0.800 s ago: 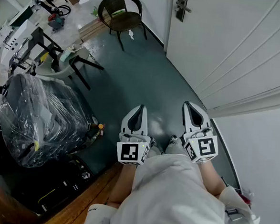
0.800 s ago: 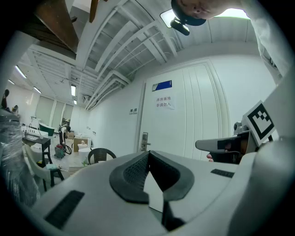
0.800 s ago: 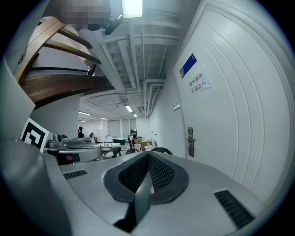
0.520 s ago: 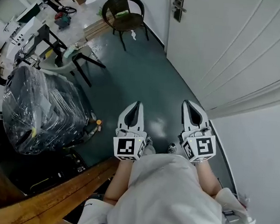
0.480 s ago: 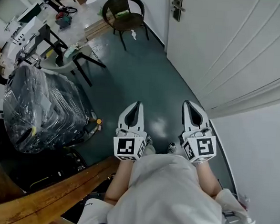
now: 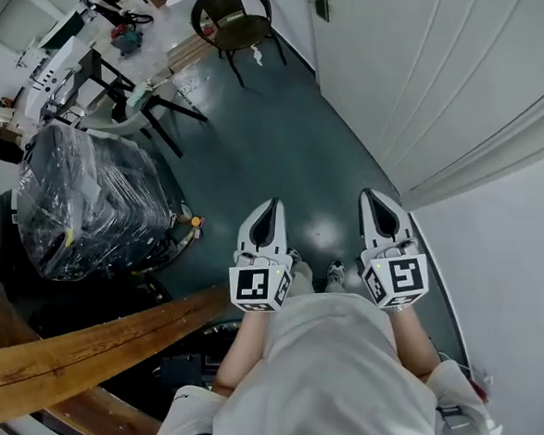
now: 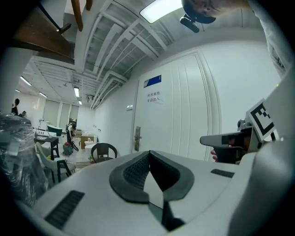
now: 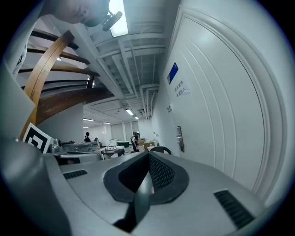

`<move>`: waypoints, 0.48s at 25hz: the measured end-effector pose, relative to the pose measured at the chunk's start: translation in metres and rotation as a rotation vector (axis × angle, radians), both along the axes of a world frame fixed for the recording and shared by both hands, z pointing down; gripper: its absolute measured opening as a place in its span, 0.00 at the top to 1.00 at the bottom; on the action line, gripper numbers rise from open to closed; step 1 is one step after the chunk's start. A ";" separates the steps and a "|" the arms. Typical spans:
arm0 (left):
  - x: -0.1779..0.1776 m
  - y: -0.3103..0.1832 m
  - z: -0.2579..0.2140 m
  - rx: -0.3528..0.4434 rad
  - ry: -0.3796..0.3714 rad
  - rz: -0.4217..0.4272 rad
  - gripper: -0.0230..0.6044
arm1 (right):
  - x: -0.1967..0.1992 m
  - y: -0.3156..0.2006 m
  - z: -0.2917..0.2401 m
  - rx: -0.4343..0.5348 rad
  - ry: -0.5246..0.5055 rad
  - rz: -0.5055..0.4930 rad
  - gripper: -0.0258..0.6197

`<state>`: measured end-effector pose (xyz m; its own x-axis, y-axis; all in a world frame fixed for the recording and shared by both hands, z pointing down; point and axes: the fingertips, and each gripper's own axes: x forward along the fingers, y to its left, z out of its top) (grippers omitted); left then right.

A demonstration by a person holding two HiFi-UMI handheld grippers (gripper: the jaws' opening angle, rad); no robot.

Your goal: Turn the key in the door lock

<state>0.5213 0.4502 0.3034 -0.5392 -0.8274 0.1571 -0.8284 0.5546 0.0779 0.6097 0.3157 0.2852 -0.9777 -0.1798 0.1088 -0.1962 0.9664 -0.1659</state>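
Note:
The white door (image 6: 431,74) runs along the right of the head view, with its metal lock and handle (image 6: 317,1) far off at the top edge. No key can be made out. My left gripper (image 6: 273,205) and right gripper (image 6: 371,196) are held side by side over the dark floor, both shut and empty, pointing roughly level toward the door's far end. The lock plate (image 7: 137,137) is small and distant past the shut tip in the left gripper view. In the right gripper view the lock (image 8: 179,138) lies on the door to the right.
A round dark chair (image 6: 232,19) stands near the lock end of the door. A plastic-wrapped bulky item (image 6: 87,204) sits at left, black chairs (image 6: 132,100) beyond it. A curved wooden rail (image 6: 86,357) crosses the lower left. A person (image 8: 87,137) stands far back.
The head view has shifted: the lock slid up and left toward the frame's edge, and more wooden rail shows at lower left. Both grippers stay side by side and shut.

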 end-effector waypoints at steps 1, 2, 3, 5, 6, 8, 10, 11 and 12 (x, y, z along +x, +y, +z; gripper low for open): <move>0.000 0.001 -0.002 -0.001 -0.002 -0.002 0.95 | -0.002 0.002 -0.001 -0.006 -0.005 -0.014 0.97; -0.002 0.002 -0.003 -0.001 -0.006 -0.003 0.95 | -0.005 0.004 -0.001 -0.008 -0.007 -0.026 0.97; -0.005 0.004 -0.004 -0.001 -0.011 -0.007 0.95 | -0.010 0.006 -0.001 -0.008 -0.006 -0.037 0.97; -0.014 0.010 -0.002 -0.002 -0.019 -0.023 0.95 | -0.021 0.012 0.001 0.002 -0.001 -0.054 0.97; -0.020 0.014 -0.001 -0.002 -0.022 -0.034 0.95 | -0.028 0.016 0.002 0.010 0.003 -0.060 0.97; -0.035 0.024 -0.001 0.005 -0.021 -0.058 0.95 | -0.042 0.025 0.000 0.026 0.010 -0.072 0.97; -0.050 0.032 -0.003 0.020 -0.014 -0.076 0.95 | -0.057 0.032 -0.004 0.037 0.017 -0.083 0.97; -0.058 0.035 -0.003 0.026 -0.011 -0.081 0.95 | -0.064 0.034 -0.005 0.035 0.022 -0.087 0.97; -0.065 0.037 -0.002 0.029 -0.008 -0.084 0.95 | -0.071 0.037 -0.005 0.027 0.030 -0.093 0.97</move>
